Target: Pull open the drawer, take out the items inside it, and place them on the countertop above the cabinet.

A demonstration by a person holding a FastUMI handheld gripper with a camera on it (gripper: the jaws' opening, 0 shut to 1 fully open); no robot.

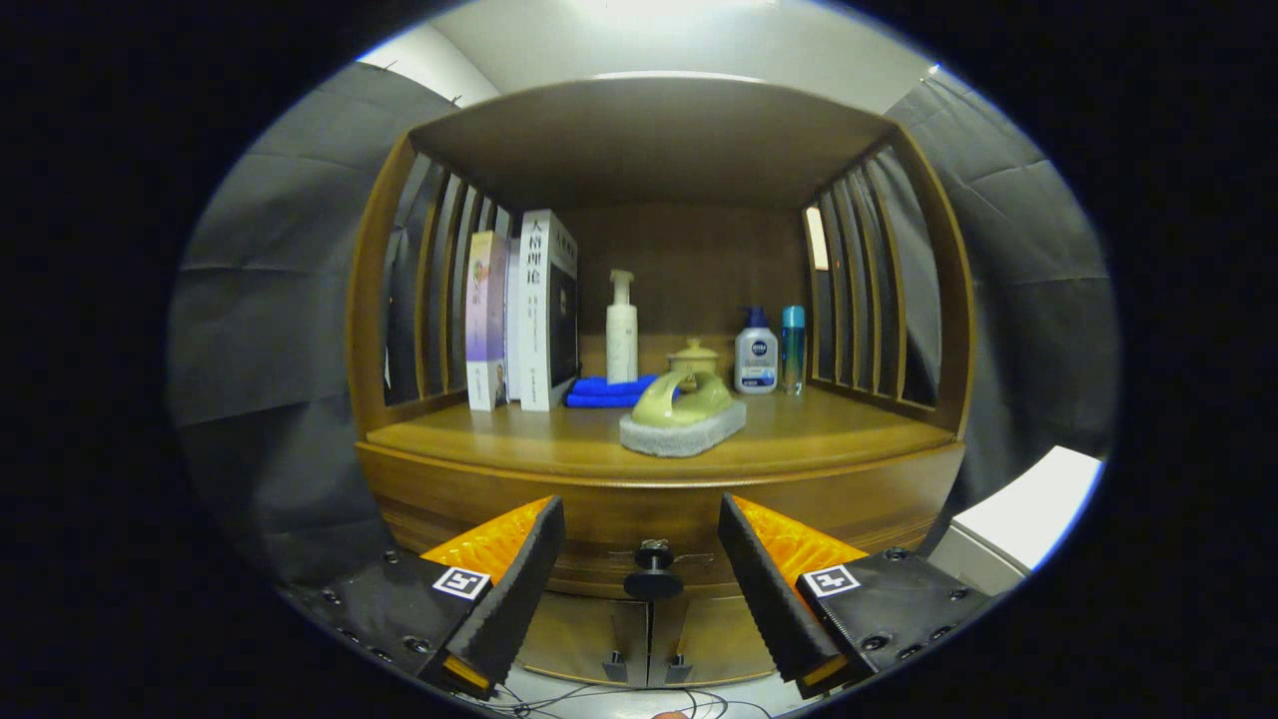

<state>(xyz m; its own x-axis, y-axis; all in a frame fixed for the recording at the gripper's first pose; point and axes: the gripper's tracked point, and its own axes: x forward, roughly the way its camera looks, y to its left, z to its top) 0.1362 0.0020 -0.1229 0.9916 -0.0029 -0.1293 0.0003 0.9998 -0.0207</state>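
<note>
A wooden cabinet stands straight ahead. Its drawer front (639, 519) is closed, with a small black knob (653, 574) in the middle. My gripper (644, 529) is open, its two black-padded orange fingers (524, 564) set either side of the knob and a little short of it, touching nothing. On the countertop (499, 444) above the drawer rests a green-handled scrub brush with a grey pad (684, 414). The drawer's contents are hidden.
On the countertop stand upright books (524, 315), a white pump bottle (621, 330), a folded blue cloth (609, 391), a small lidded jar (693, 357), a white-blue bottle (756, 355) and a slim blue bottle (793, 348). Slatted side walls flank the shelf. Two cabinet doors (589, 634) sit below; a white box (1018, 524) stands right.
</note>
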